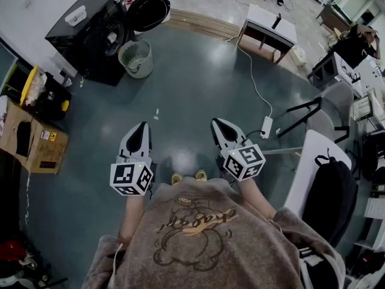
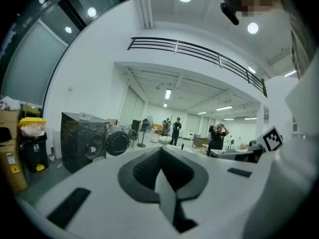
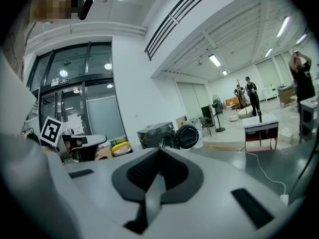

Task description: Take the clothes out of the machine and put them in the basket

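Left gripper (image 1: 142, 127): held out in front of the person, well short of the washing machine (image 1: 90, 32); jaws pressed together, nothing between them.
Right gripper (image 1: 216, 123): beside the left one, equally far from the machine; jaws closed on themselves, empty.
Basket (image 1: 136, 58): pale round mesh bin on the floor, just beside the machine's front, under its door.
Machine door (image 1: 148, 11): round, swung wide open.
Clothes (image 1: 112, 38): something pale shows inside the machine's drum opening.
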Available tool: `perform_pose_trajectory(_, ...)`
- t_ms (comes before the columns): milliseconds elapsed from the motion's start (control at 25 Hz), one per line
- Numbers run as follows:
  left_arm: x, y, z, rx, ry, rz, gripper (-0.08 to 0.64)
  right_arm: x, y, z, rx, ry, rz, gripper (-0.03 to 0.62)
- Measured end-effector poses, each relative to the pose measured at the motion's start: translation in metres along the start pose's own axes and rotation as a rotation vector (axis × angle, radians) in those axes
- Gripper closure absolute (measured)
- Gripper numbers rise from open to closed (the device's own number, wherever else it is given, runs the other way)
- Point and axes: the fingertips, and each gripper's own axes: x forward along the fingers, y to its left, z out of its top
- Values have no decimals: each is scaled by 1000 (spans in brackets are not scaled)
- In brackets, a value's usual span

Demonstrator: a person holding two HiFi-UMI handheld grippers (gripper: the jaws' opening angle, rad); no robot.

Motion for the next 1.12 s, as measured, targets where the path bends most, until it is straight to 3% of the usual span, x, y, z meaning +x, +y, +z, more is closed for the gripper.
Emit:
perform_pose_trajectory(240, 12, 16, 1, 16, 18, -18, 554, 18, -2, -2, 52, -25, -24, 595)
perform_pose_trajectory(720, 45, 54, -9, 24, 45, -43, 554, 55, -9, -19, 64, 15, -79, 595)
perform_pose_trajectory(1120, 133, 95, -4, 30, 43, -27, 554, 158, -51, 7, 62, 23, -21, 595)
